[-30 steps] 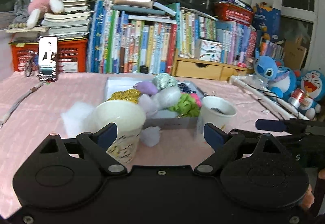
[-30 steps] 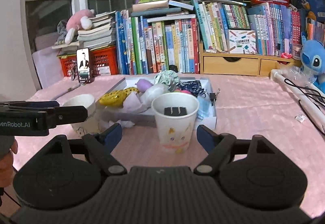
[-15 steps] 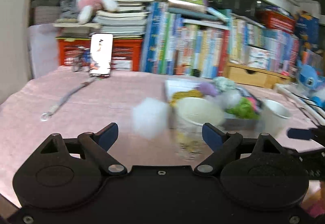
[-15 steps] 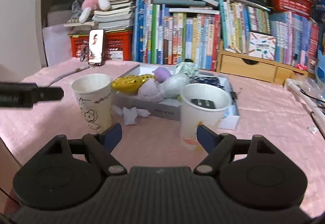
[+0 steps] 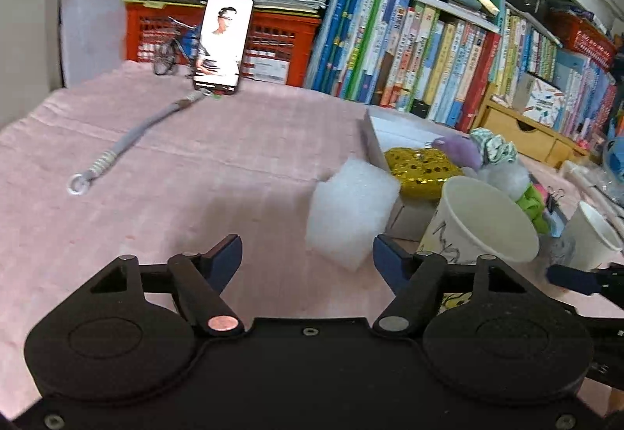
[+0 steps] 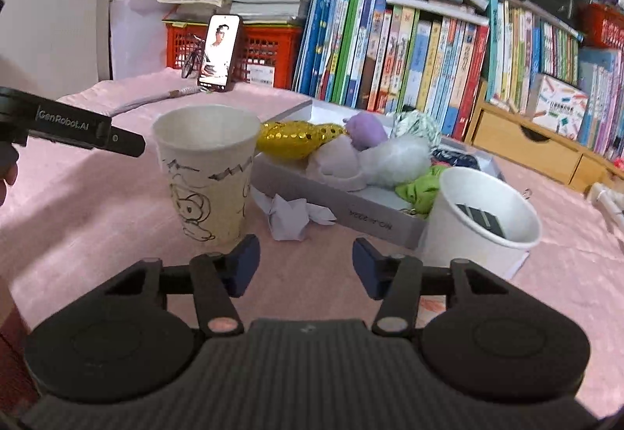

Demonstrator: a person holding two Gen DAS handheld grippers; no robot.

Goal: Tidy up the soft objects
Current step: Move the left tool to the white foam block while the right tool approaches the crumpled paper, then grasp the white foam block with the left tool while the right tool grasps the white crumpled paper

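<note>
Since a second ago, the left gripper point(image 5: 307, 254) has swung leftward across the pink tablecloth point(image 5: 175, 176), and the white foam block point(image 5: 351, 213) now sits just ahead of its wide-open, empty jaws, slightly toward the right finger. The right gripper point(image 6: 306, 268) has drawn closer to the table, its jaws likewise spread and holding nothing, aimed at the gap between two paper cups. The cartoon-printed cup point(image 6: 206, 172) stands upright to its left, beside a crumpled lilac paper wad point(image 6: 292, 217); the plain white cup point(image 6: 481, 225), with a black clip inside, stands to its right, touching the shallow white box point(image 6: 374, 211). That box holds the soft items: a gold sequined pouch point(image 6: 296, 139), a purple plush point(image 6: 364, 129), white stuffing point(image 6: 394, 160) and a green fabric piece point(image 6: 419, 188). Behind, a phone point(image 6: 218, 53) leans against a red crate point(image 6: 269, 51) next to a row of books point(image 6: 409, 51).
</note>
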